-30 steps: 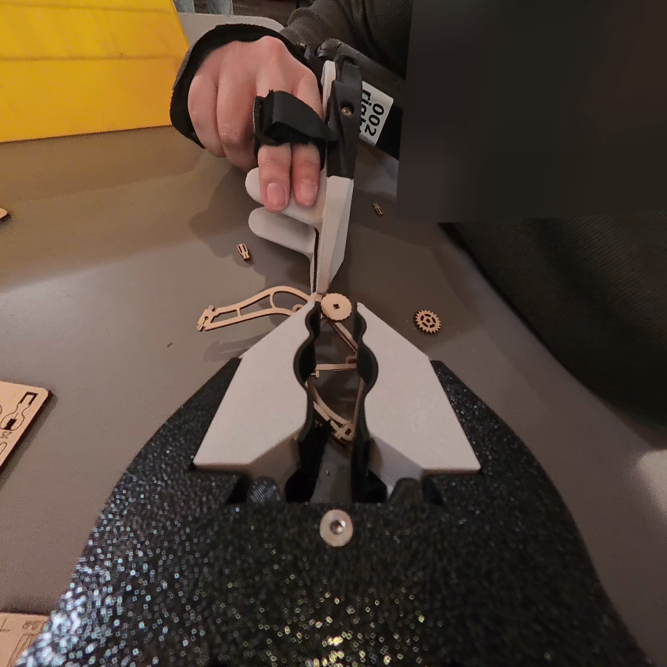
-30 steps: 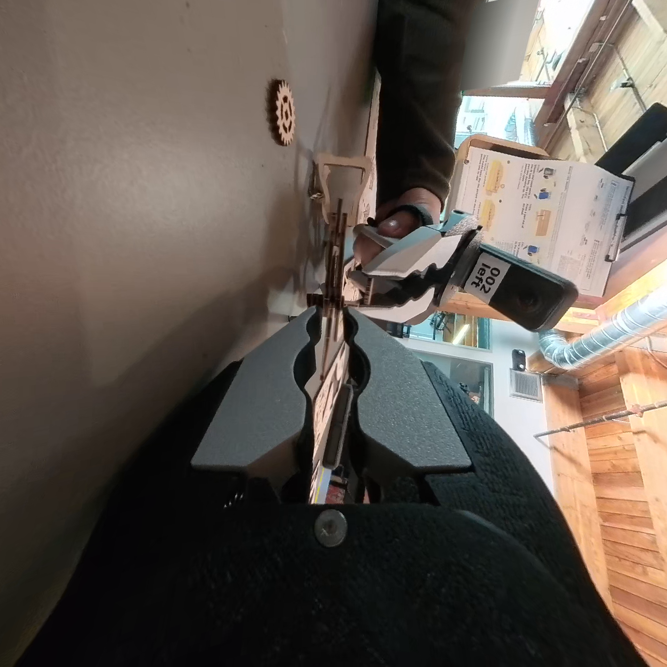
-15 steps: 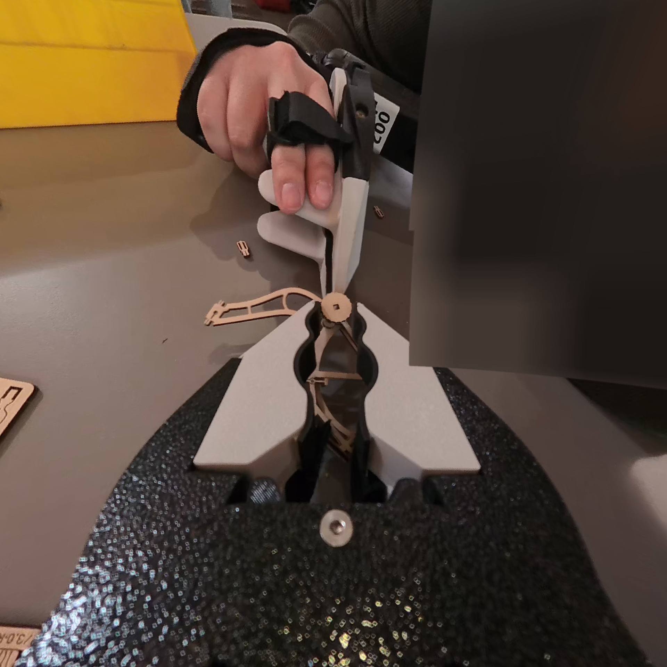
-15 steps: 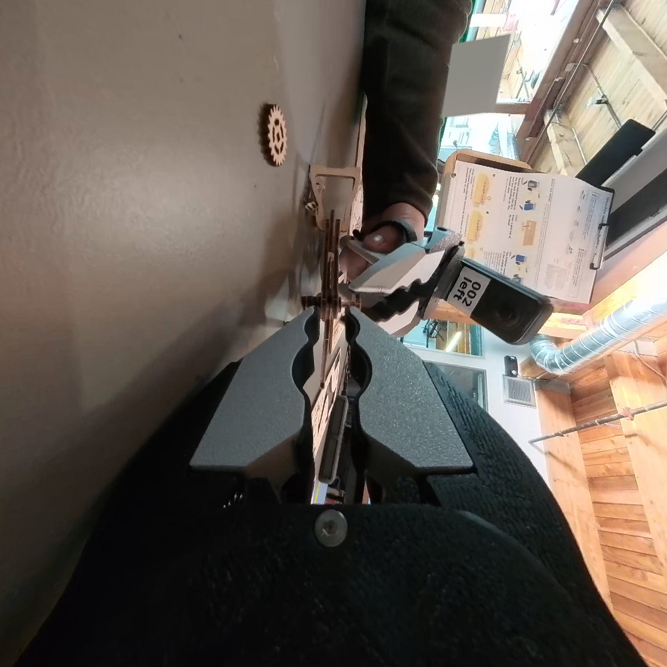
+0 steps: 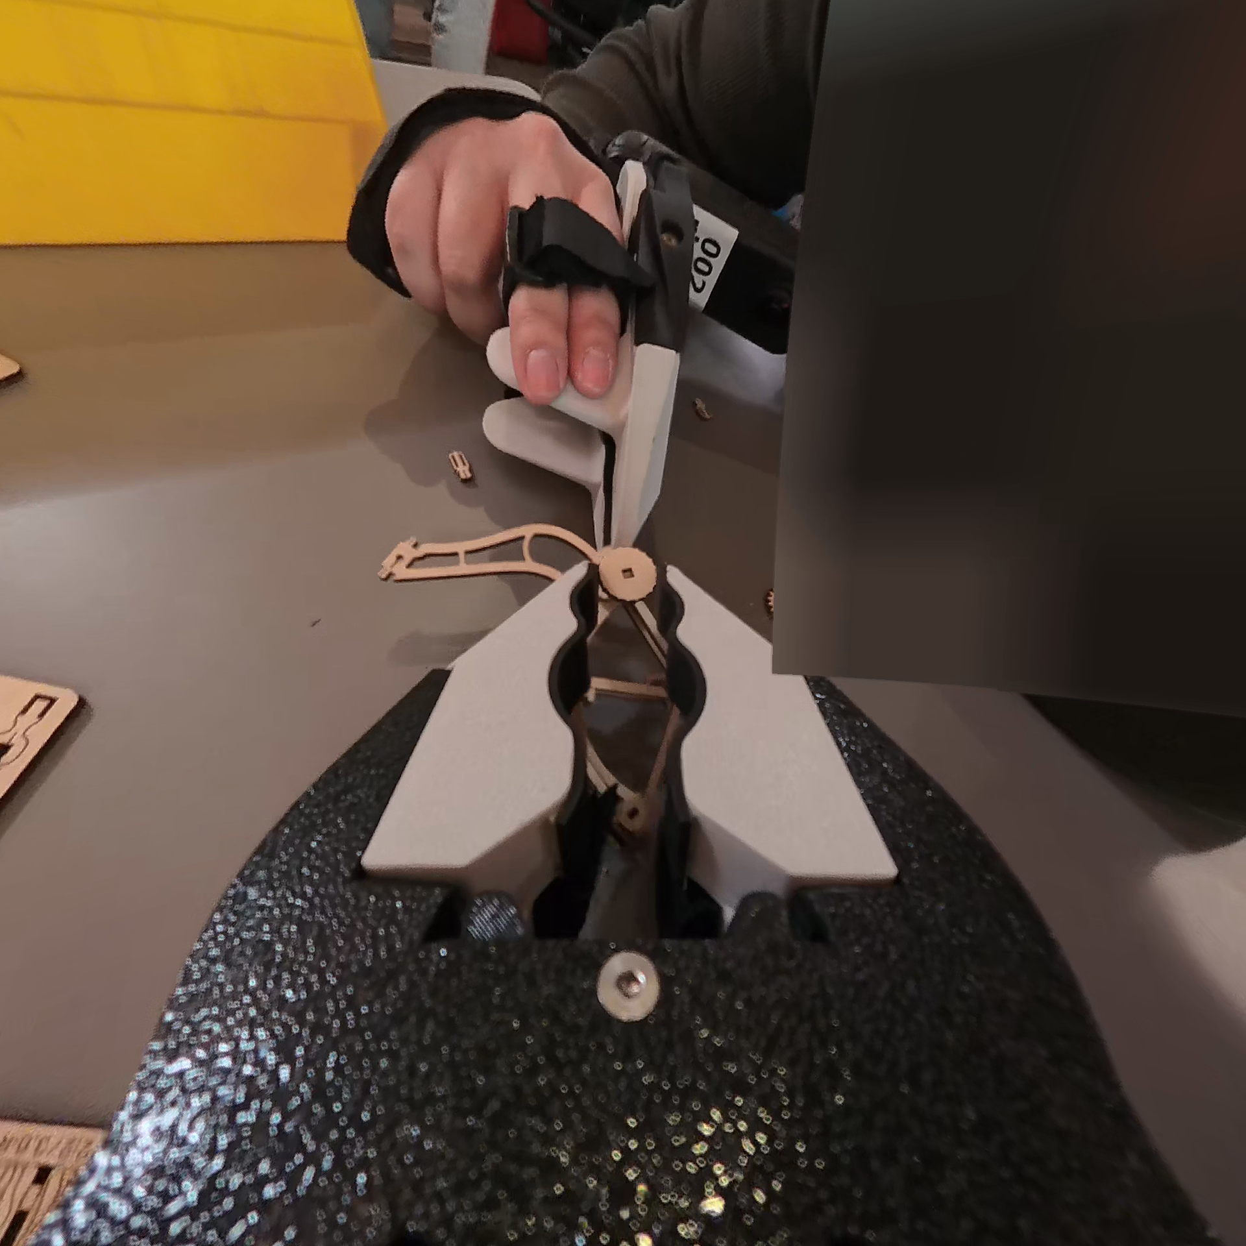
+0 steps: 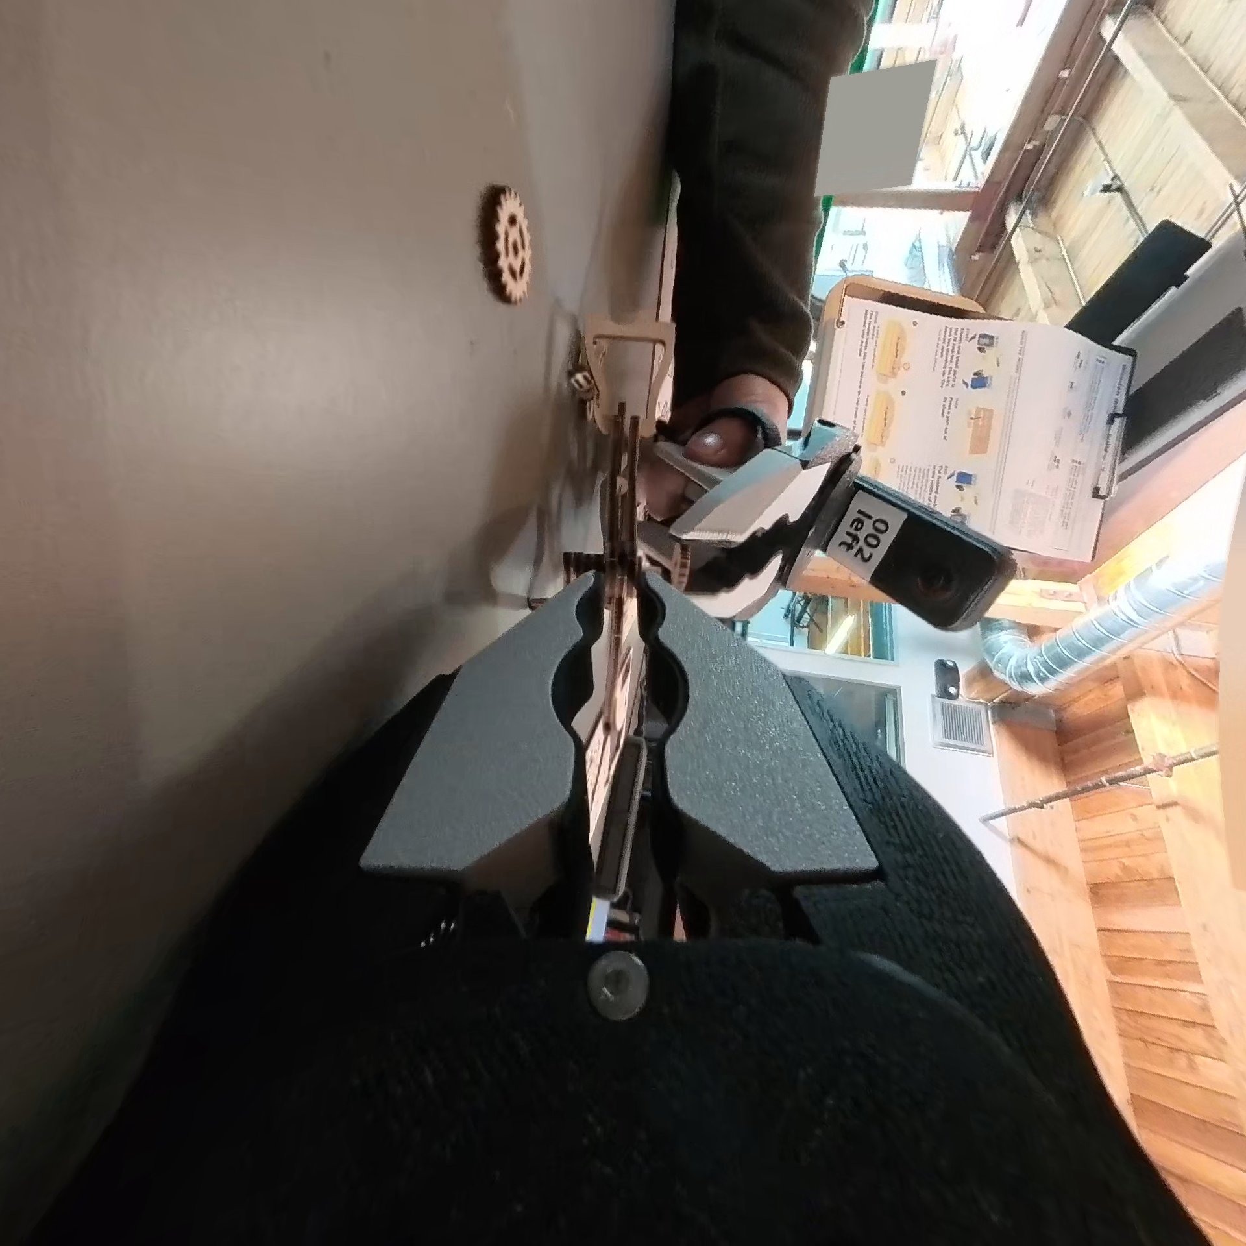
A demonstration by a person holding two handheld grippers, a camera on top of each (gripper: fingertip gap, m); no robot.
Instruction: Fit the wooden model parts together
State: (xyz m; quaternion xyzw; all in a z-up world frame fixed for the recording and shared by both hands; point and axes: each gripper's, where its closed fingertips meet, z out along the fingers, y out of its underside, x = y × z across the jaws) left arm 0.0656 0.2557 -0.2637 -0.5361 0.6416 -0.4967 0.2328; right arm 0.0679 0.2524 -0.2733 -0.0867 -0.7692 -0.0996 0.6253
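Observation:
My left gripper [image 5: 627, 581] has white fingers and is shut on a small round wooden disc [image 5: 628, 573] with a square hole. My right gripper [image 6: 619, 588] has dark grey fingers and is shut on a thin wooden frame [image 6: 621, 485], seen edge-on. In the left wrist view the right gripper [image 5: 617, 532] comes down from above, held by a hand. Its tip meets the disc, and a curved arm of the frame [image 5: 485, 556] reaches left. More of the frame shows through the gap between my left fingers. In the right wrist view the left gripper [image 6: 674, 546] holds the disc against the frame's side.
A loose wooden gear [image 6: 507, 244] lies on the grey table [image 5: 202, 640]. Small wooden pegs [image 5: 460, 465] lie behind the grippers. A cut wooden sheet [image 5: 27, 735] sits at the left edge, a yellow object [image 5: 168, 121] at the back left. A clipboard with a sheet [image 6: 977, 431] stands behind. Only a small space, under 4 cm, lies between the two pairs of fingers. Left tips and right tips are each some 25 cm from the yellow object [image 5: 168, 121].
The disc in my left gripper has moved from just right of the right gripper's tip to directly under it. Both grippers stay shut.

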